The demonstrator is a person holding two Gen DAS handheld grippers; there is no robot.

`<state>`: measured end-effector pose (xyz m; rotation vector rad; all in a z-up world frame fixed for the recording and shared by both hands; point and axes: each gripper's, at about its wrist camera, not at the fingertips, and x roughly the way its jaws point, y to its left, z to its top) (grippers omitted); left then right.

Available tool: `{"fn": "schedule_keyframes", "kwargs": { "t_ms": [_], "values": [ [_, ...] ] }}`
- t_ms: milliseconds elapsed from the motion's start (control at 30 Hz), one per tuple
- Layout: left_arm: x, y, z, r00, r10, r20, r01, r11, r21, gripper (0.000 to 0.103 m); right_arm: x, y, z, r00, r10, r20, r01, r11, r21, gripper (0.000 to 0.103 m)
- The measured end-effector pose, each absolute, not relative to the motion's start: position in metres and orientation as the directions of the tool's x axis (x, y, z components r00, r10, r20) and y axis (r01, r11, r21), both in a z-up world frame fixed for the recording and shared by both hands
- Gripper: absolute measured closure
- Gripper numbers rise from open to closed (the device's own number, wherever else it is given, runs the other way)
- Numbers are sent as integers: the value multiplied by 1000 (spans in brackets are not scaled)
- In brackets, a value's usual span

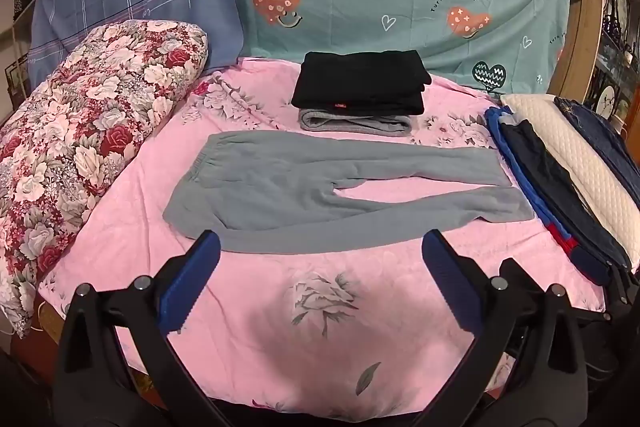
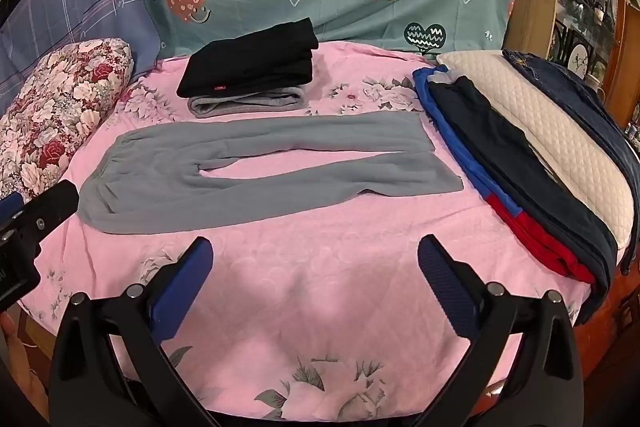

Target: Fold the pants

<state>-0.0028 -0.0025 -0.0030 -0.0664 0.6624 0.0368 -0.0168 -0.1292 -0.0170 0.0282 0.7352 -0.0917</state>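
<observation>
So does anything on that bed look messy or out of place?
Nothing stands out. The grey sweatpants lie flat and spread out on the pink floral bedsheet, legs slightly apart. The black folded garment sits neatly on a grey folded one, and the clothes at the right are stacked.

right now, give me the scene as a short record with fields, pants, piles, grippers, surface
surface: pink floral sheet
pants to fold: grey pants spread flat, waistband to the left, legs to the right, slightly apart
folded pile: black garment on top of a folded grey garment, behind the pants
waiting pile: blue, red and dark clothes at the right edge, beside a white quilted pillow
left side: floral quilt
left gripper: open, empty, over the sheet, near the pants' front edge
right gripper: open, empty, over the sheet
</observation>
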Motion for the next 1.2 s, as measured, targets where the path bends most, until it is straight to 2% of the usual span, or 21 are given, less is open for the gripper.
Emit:
{"fn": "schedule_keyframes", "kwargs": {
  "t_ms": [1200],
  "values": [
    [0,-7,-7,774,12,-633,-43,998,-35,2,-18,-128,-16,736,-75,-673,91,996,-11,1]
  ]
}}
